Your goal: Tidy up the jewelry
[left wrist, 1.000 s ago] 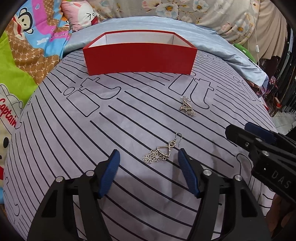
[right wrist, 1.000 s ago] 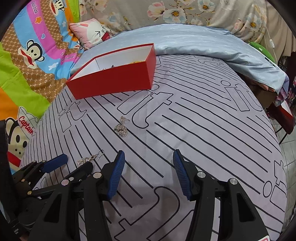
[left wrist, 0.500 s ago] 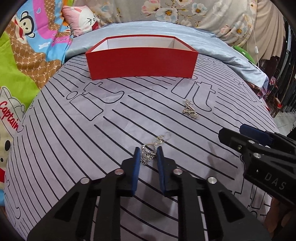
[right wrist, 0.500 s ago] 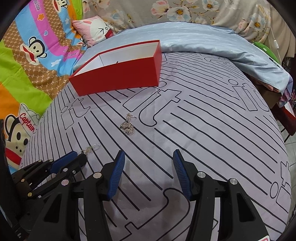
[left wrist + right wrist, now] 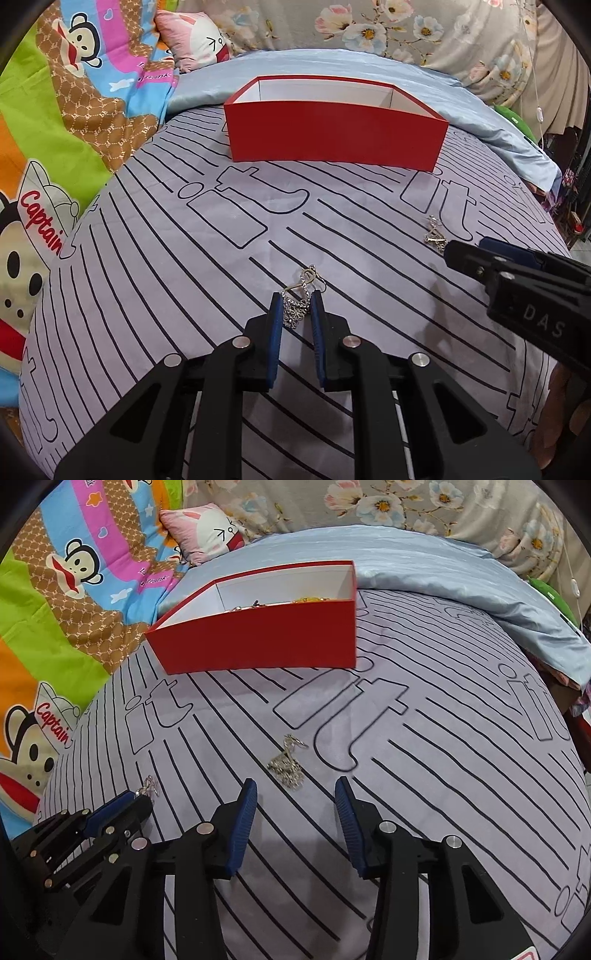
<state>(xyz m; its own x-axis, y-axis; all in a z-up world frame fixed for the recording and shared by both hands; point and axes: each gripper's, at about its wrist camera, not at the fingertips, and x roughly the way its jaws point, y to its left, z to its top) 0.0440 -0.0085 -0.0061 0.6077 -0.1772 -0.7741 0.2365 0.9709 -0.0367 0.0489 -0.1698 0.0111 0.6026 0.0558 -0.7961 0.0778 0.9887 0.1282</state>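
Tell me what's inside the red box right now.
In the right wrist view, the red box holds some small silvery pieces and something gold. Its front wall hides the floor and anything else.

A bed with a grey striped sheet [image 5: 443, 775] holds a red box [image 5: 266, 638] far back, a silver earring [image 5: 286, 764] in the middle, and a blue blanket [image 5: 424, 565] behind.
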